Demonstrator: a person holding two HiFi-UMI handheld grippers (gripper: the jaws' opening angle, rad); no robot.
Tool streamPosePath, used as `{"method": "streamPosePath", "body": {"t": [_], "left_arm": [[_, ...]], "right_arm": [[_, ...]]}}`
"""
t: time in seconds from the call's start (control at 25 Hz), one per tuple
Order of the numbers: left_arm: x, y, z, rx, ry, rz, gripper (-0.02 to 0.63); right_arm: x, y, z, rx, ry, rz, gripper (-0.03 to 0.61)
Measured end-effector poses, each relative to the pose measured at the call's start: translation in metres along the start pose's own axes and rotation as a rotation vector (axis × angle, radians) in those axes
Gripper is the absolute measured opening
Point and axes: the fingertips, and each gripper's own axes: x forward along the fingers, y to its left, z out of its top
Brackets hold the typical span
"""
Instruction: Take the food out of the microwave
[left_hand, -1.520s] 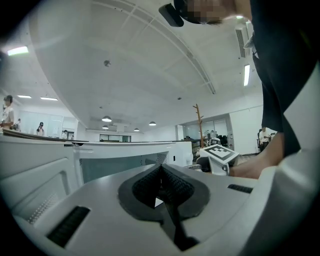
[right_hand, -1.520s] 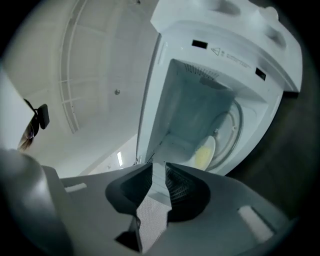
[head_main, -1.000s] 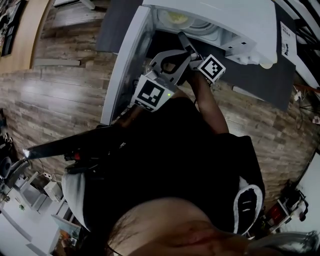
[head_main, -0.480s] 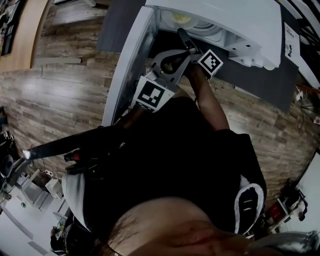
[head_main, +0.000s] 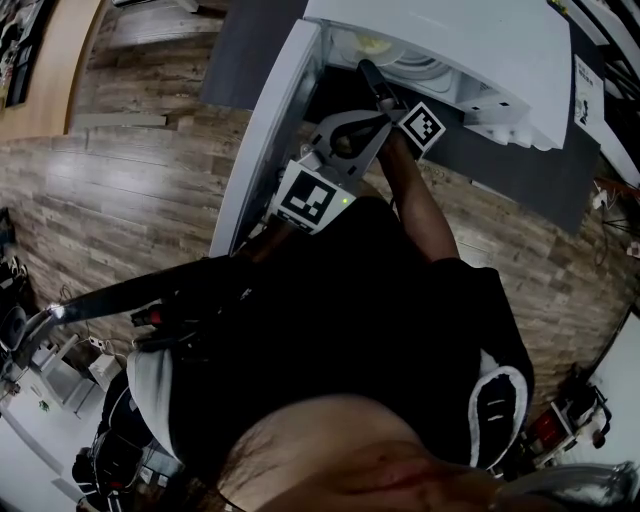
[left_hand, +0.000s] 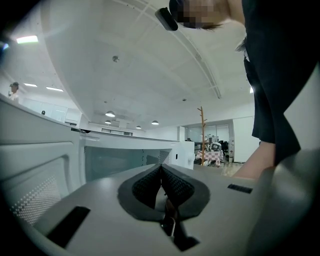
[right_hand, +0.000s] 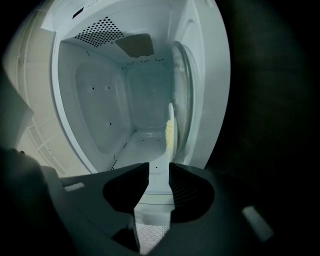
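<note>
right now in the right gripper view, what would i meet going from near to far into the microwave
dark grey right gripper, jaws apart → white plate carrying yellow food, seen edge on → pale back wall of the white microwave cavity

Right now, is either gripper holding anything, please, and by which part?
Nothing is held: left gripper shut and empty; right gripper open, short of the white plate of yellow food.
</note>
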Motion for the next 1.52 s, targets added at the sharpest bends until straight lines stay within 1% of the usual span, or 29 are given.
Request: {"method": "streamPosePath", "body": {"t": [0.12,0.28,0.44,0.6,0.72,0.88,1.16,1.24,1.28,1.32,1.52], "left_arm": [[0.0,0.0,-0.001,0.0,0.003,-0.003,0.008],[-0.001,0.002,-0.005,-0.018,0.002,0.011,0.008],[-0.001,0.001,-0.004,-0.026,0.003,0.005,0.008],[-0.002,0.005,0.002,-0.018,-0.019,0.017,0.008],[-0.004,0.01,0.004,-0.027,-0.031,0.031,0.008],[-0.006,0.011,0.006,-0.035,-0.042,0.04,0.008],[-0.008,0.014,0.013,-0.029,-0.067,0.059,0.008],[-0.009,0.017,0.014,-0.03,-0.072,0.067,0.006],[-0.009,0.017,0.014,-0.032,-0.071,0.068,0.008],[-0.009,0.016,0.014,-0.031,-0.068,0.067,0.008],[-0.01,0.017,0.013,-0.029,-0.07,0.07,0.008]], "right_arm": [[0.004,-0.003,0.003,0.042,-0.022,0.003,0.095],[0.004,-0.007,0.003,0.082,-0.04,-0.016,0.101],[0.007,-0.01,0.004,0.119,-0.067,-0.023,0.103],[0.015,-0.01,0.001,0.137,-0.069,-0.022,0.101],[0.018,-0.012,0.0,0.174,-0.084,-0.033,0.101],[0.017,-0.015,0.001,0.201,-0.107,-0.057,0.098],[0.016,-0.02,0.005,0.242,-0.142,-0.142,0.094],[0.012,-0.034,0.013,0.265,-0.18,-0.176,0.077],[0.009,-0.04,0.017,0.268,-0.202,-0.187,0.042],[0.007,-0.043,0.02,0.263,-0.221,-0.189,0.031],[0.007,-0.035,0.021,0.222,-0.233,-0.197,0.014]]}}
